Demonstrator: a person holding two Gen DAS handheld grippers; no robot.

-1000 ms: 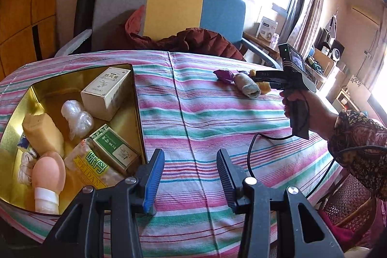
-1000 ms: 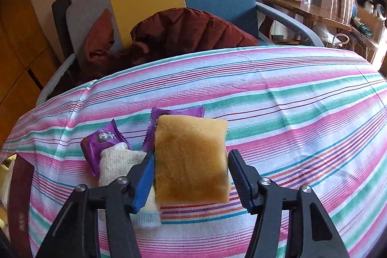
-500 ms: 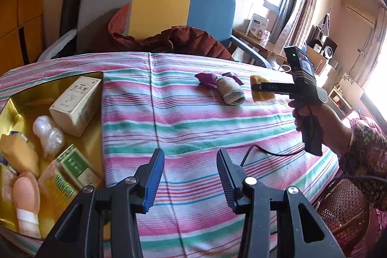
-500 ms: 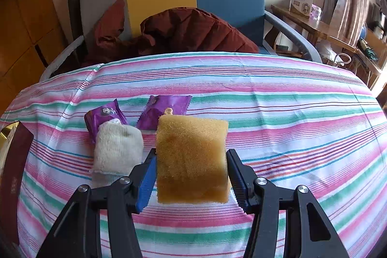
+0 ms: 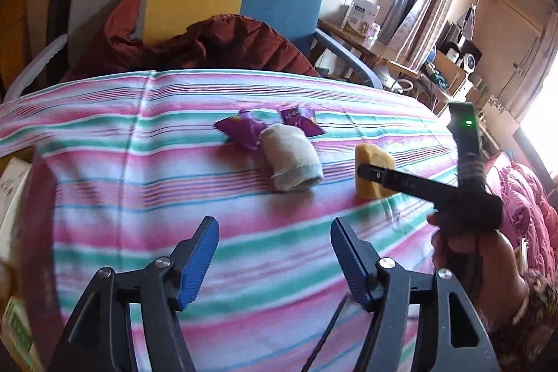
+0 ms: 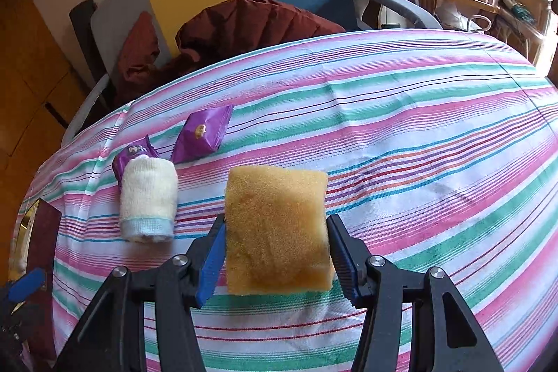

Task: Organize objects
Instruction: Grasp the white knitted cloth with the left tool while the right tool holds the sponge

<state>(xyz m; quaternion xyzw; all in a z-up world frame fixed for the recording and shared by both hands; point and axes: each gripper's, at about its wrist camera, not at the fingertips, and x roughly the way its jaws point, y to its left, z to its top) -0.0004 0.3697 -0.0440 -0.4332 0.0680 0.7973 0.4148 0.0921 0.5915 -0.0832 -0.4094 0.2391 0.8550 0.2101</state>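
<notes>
So the right gripper [image 6: 275,253] had the yellow sponge [image 6: 275,229] pinched between its jaws, lifted a bit clear of the striped tablecloth [image 6: 418,128], with most of the sponge poking out ahead of the blue pads. The left gripper [image 5: 275,258] was empty, and its jaws had just been opening up to a wide gap, nothing between them, only tablecloth underneath. Straight ahead of those open jaws, a fair way off, lay the rolled white sock [image 5: 291,157], and right behind the sock sat two purple snack packets [image 5: 244,128], one touching the roll and one just beside it. From the right gripper's side, the sock was off to the left of the jaws, with the packets beyond it. At the far left edge of both views you could just catch a sliver of the gold tin [image 6: 26,215] with some boxes in it, too cropped and blurry to count. My read: roughly half done. Some stuff looked packed already, the sponge was on its way, and the sock plus both packets still needed moving. I'd guess the open left jaws were lining up for the sock.
</notes>
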